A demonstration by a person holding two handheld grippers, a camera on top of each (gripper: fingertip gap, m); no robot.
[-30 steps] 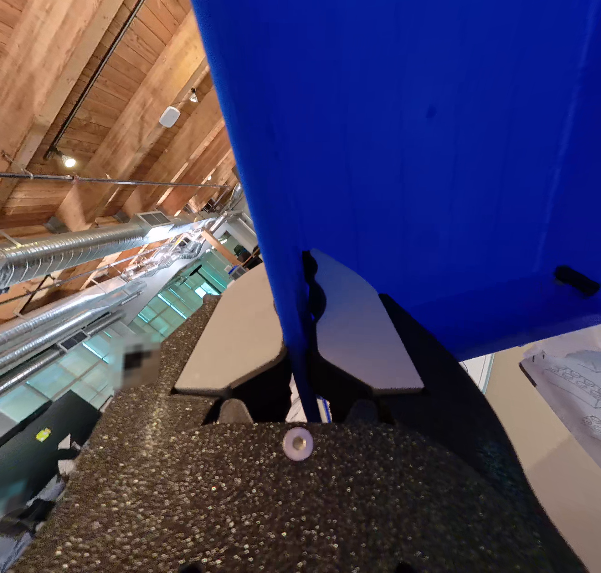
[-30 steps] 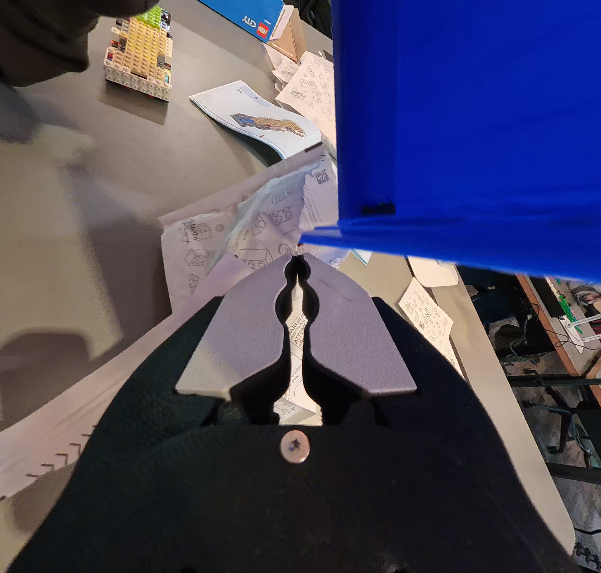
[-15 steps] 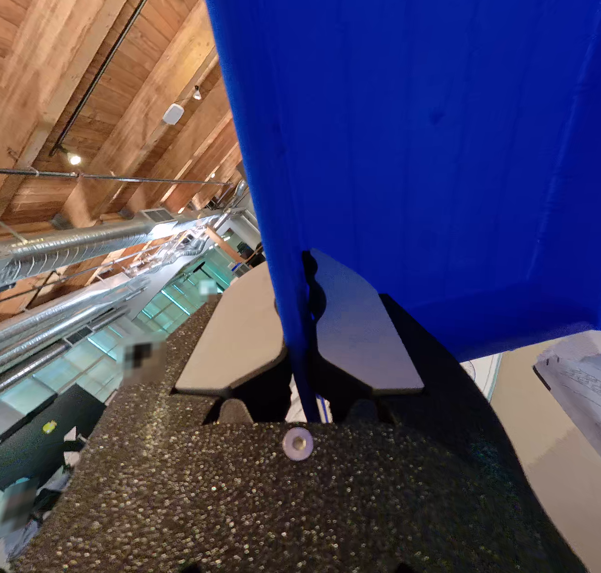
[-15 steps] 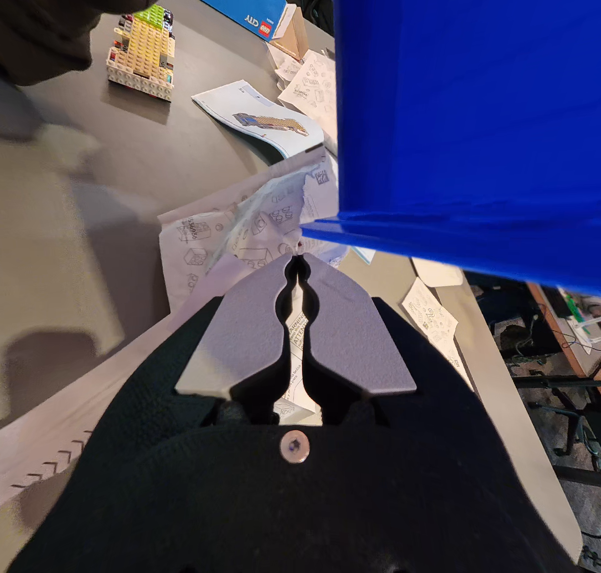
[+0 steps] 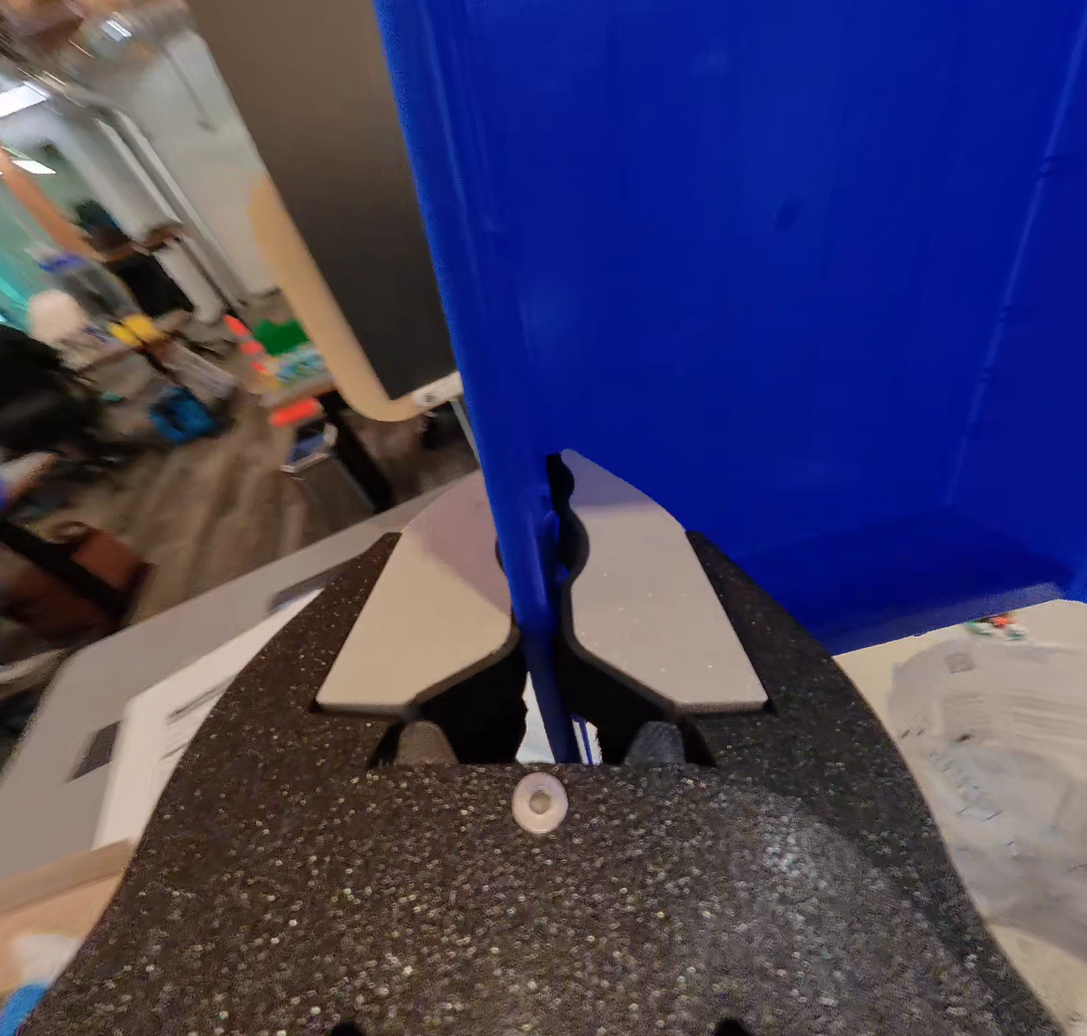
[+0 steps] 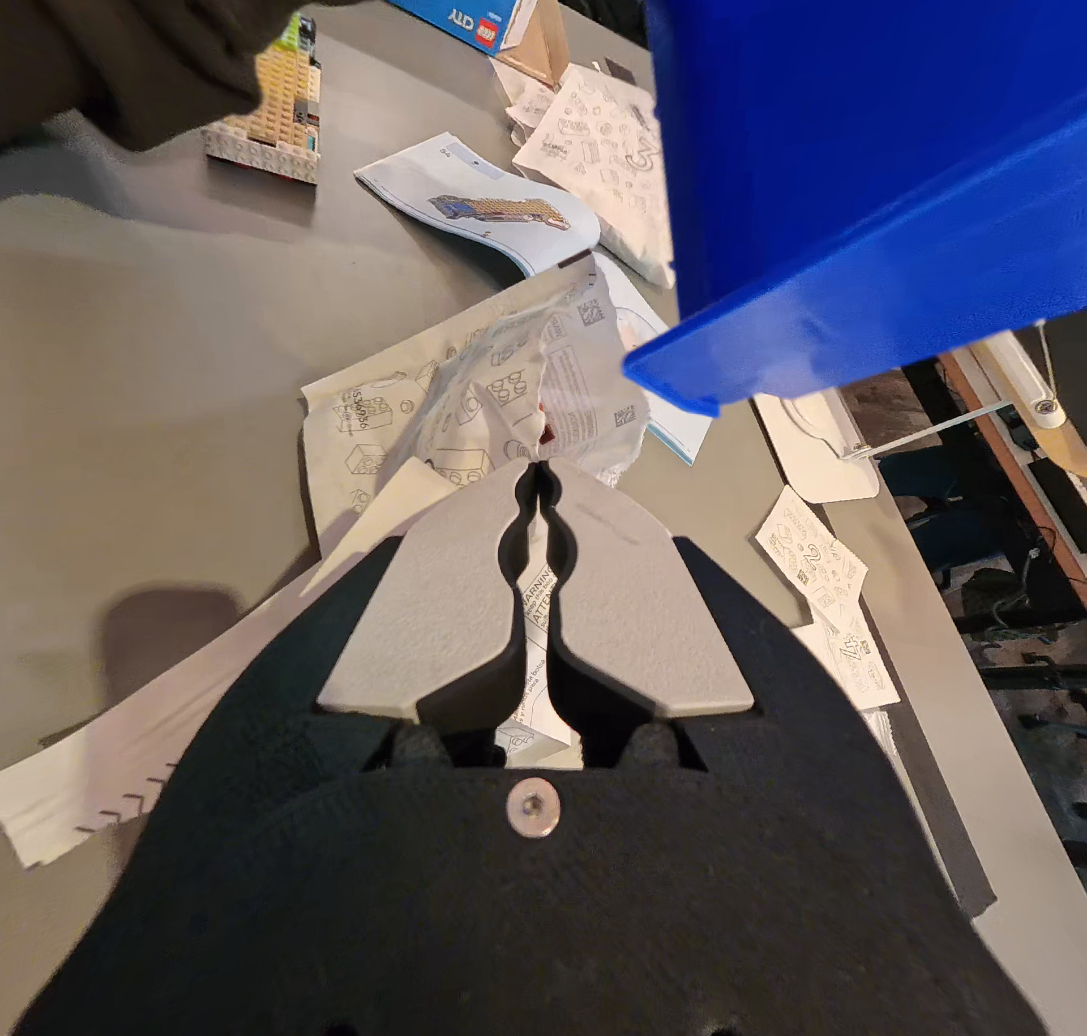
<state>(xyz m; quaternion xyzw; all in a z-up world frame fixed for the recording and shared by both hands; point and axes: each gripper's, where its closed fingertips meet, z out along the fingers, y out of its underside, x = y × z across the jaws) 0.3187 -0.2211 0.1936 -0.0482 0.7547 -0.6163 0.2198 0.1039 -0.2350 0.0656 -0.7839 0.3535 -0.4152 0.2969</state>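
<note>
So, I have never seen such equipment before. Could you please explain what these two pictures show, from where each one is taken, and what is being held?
A person holds two tools, one per hand; each hand-held gripper has two grey fingers and a camera looking along them. In the left view, the left hand-held gripper is clamped on the thin wall of a big blue plastic bin, lifted in the air. In the right view, the right hand-held gripper is shut, its tips meeting over a crumpled white printed paper bag; whether it grips the bag is unclear. On the grey table lie an open instruction booklet, more paper bags, a tan brick model and a blue cardboard box.
</note>
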